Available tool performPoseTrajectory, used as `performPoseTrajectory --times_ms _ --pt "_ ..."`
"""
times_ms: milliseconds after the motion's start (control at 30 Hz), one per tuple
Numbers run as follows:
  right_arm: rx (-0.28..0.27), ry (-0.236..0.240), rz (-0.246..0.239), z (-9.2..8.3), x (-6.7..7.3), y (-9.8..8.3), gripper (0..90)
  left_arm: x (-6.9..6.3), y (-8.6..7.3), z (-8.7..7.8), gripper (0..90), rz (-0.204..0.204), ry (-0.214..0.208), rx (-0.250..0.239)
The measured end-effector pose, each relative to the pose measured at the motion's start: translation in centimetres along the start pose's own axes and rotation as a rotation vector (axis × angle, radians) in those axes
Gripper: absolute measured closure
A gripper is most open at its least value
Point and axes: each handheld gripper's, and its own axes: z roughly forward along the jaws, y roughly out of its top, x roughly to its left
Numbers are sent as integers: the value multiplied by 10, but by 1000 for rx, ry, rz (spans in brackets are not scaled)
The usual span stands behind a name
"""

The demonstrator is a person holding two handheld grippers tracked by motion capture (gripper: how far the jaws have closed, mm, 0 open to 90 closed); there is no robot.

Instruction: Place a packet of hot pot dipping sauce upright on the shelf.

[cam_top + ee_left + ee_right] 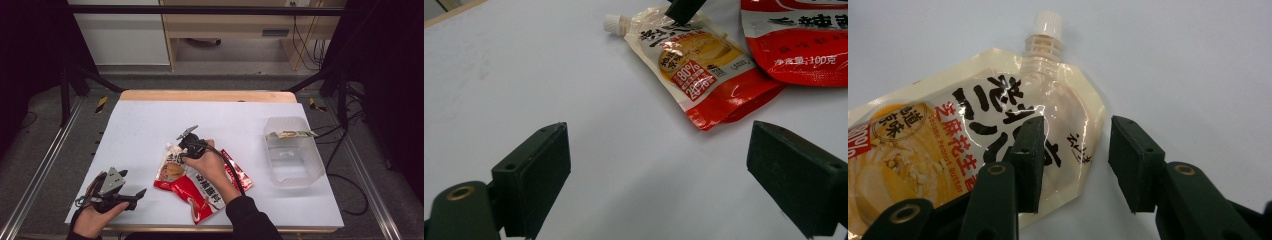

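Right claw [1073, 165] open, jaws straddling the spout pouch [973, 150] corner edge — spout end pointing away; left claw [664, 180] (open, empty) well apart.

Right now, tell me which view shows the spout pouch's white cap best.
The right gripper view: the cap stands close and sharp above the pouch, ahead of the right gripper. The left gripper view shows it small and far off. In the high view it is a tiny pale speck.

A wooden cabinet [225, 30] and grey floor [60, 150] are seen beyond the white surface [150, 120], framed by black stands [65, 90].
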Motion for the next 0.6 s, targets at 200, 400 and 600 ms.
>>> performPoseTrajectory --times_ms 200,400,600 --pt "3 4 -12 0 1 0 584 0 0 0 102 1 0 0" --pt "9 30 24 1 0 -2 596 0 0 0 102 1 1 1" --pt "16 39 24 1 1 -3 633 0 0 0 102 2 1 3"
